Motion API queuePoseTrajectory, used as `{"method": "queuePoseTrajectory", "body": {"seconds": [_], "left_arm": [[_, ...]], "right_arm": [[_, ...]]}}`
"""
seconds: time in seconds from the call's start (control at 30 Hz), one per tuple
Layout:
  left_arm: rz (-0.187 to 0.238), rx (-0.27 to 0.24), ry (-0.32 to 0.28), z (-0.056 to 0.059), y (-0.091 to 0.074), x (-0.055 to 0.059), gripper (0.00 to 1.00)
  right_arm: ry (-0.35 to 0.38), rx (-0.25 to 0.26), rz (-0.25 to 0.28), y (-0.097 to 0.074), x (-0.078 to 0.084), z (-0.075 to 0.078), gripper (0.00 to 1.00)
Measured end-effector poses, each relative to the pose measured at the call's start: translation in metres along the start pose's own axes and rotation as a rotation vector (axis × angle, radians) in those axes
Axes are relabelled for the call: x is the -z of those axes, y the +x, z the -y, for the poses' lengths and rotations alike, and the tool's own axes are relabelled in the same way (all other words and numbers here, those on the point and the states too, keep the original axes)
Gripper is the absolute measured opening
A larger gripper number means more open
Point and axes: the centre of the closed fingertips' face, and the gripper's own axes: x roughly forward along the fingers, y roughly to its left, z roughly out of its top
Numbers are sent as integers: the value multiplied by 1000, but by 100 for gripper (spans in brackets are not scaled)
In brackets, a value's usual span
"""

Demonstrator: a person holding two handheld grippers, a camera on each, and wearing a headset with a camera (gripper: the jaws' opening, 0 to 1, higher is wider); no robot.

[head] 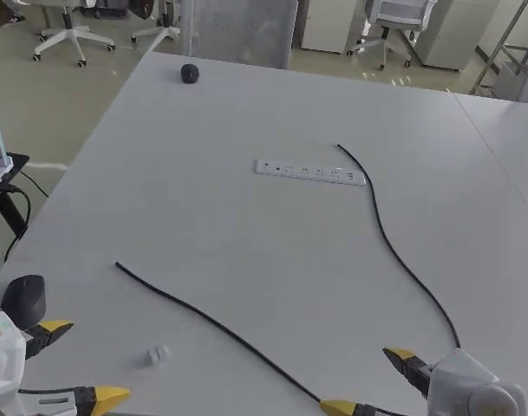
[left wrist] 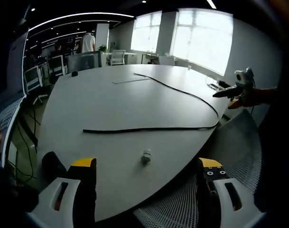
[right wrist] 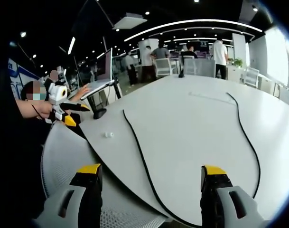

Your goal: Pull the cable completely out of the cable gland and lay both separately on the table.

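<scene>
**Cable (head: pixel 203 317) and cable gland (head: pixel 158 354) lie apart on the table (head: pixel 246 234); both grippers empty**

In the head view the black cable starts at the left of the frame and runs down to the bottom edge between the two grippers. It then climbs along the right side and ends in the upper middle, just beside a white power strip (head: pixel 309 172). The small white cable gland sits alone in the lower left of the frame, near the cable but not touching it. It lies close to the table's near edge.

The left gripper (head: pixel 81 362) is at the bottom left, its yellow-tipped jaws spread wide with nothing between them. In its own view the gland lies on the table ahead of the gap between the jaws. The right gripper (head: pixel 369 380) is at the bottom right, jaws likewise wide apart and holding nothing, and the cable passes just beside its tips.

A dark round object (head: pixel 189 74) rests near the table's far edge, in the upper left of the frame. The markings along the power strip are too small to read.
</scene>
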Motion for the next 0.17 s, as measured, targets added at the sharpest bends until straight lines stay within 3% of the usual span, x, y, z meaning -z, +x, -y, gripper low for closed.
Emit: {"method": "queuePoseTrajectory", "body": {"seconds": [0.17], "left_arm": [[-3, 4, -11, 1, 0, 0, 91]], "right_arm": [[17, -19, -6, 2, 0, -5, 91]]}}
